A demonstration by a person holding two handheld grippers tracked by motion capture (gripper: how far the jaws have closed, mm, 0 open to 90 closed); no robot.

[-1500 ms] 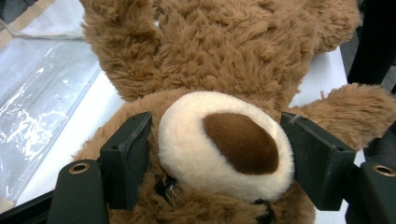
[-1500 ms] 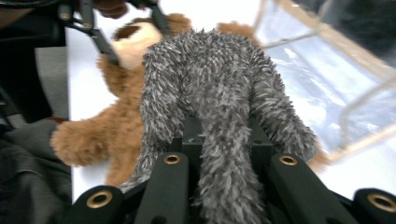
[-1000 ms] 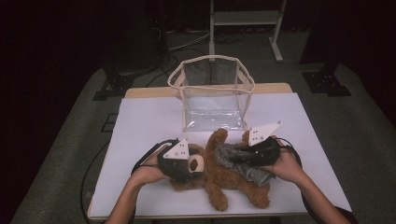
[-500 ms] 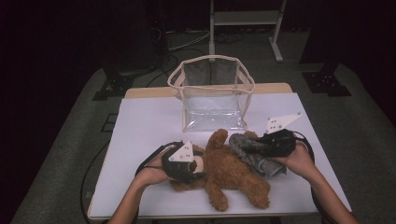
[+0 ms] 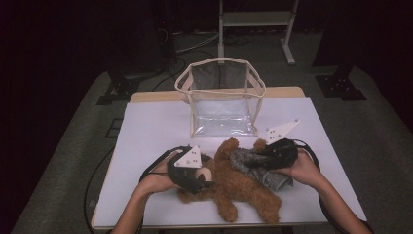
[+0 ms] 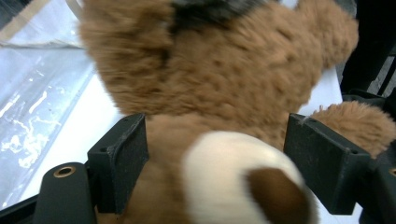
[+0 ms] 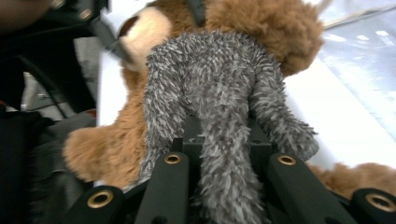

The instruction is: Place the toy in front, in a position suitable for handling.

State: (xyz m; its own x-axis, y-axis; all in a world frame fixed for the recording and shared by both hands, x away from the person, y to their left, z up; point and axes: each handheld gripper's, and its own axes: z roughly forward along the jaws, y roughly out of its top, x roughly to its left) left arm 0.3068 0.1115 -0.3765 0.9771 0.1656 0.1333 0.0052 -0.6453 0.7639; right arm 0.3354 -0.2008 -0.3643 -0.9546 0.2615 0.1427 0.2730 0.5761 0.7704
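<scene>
The teddy bear (image 5: 234, 183) lies on the near half of the table (image 5: 146, 126), with the see-through bag (image 5: 221, 97) standing behind it. The left tool (image 5: 202, 178) sits at the bear's head, jaws either side. The furry cloth (image 5: 258, 168) lies across the bear's right side, apparently pinched in the right tool (image 5: 258, 161).

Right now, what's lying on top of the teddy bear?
A grey fuzzy cloth lies draped over the teddy bear, pinched in the right gripper. The left gripper straddles the bear's head. The fur under the cloth is hidden.
</scene>
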